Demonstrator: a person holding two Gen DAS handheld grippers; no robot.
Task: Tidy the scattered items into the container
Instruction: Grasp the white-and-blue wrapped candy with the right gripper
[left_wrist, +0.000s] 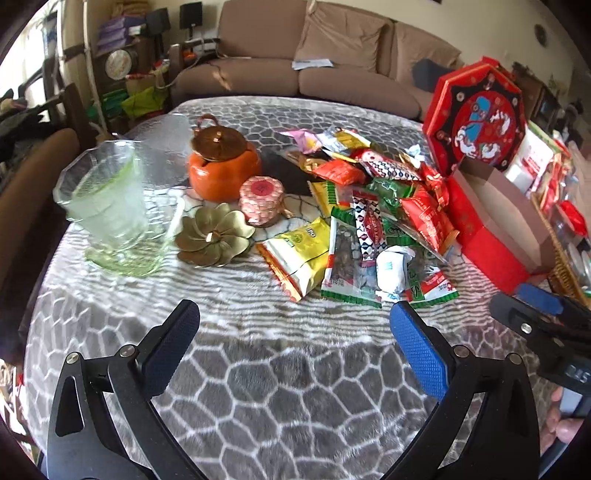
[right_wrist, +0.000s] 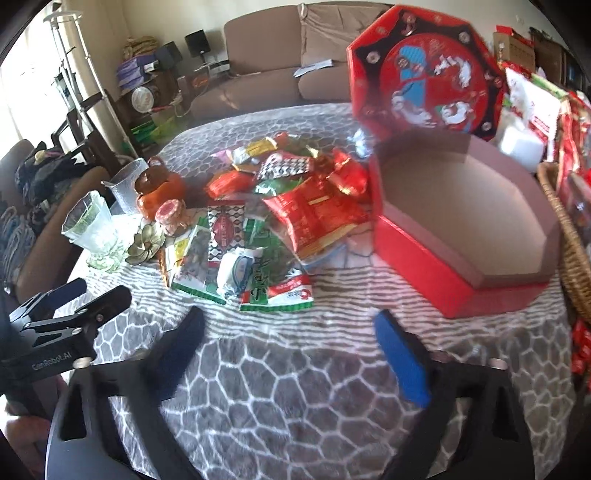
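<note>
Two grippers over the table, both with jaws apart and nothing between the pads. Left gripper (left_wrist: 295, 332) hangs above bare grey patterned blanket (left_wrist: 280, 398), just short of the snack pile. Right gripper (right_wrist: 290, 347) sits beside it, same blanket under it, pointing between the pile and the box.

Snack packets (right_wrist: 288, 206) lie in a loose heap mid-table: red, green and yellow wrappers overlapping, a white wrapped piece (right_wrist: 236, 271) at the near edge. None in the box.

Red octagonal box (right_wrist: 461, 236) stands just right of the heap, open and empty, brown lining showing. Its lid (right_wrist: 424, 74) leans upright behind it, printed face towards us.

Left of the heap: green-tinted glass (left_wrist: 107, 210), orange pumpkin-shaped pot with copper lid (left_wrist: 221, 166), small pink jar (left_wrist: 262, 199), brass flower dish (left_wrist: 214, 240) touching the jar's base area. Wicker basket (right_wrist: 569, 251) at the far right edge, touching or nearly touching the box; cannot tell which.
</note>
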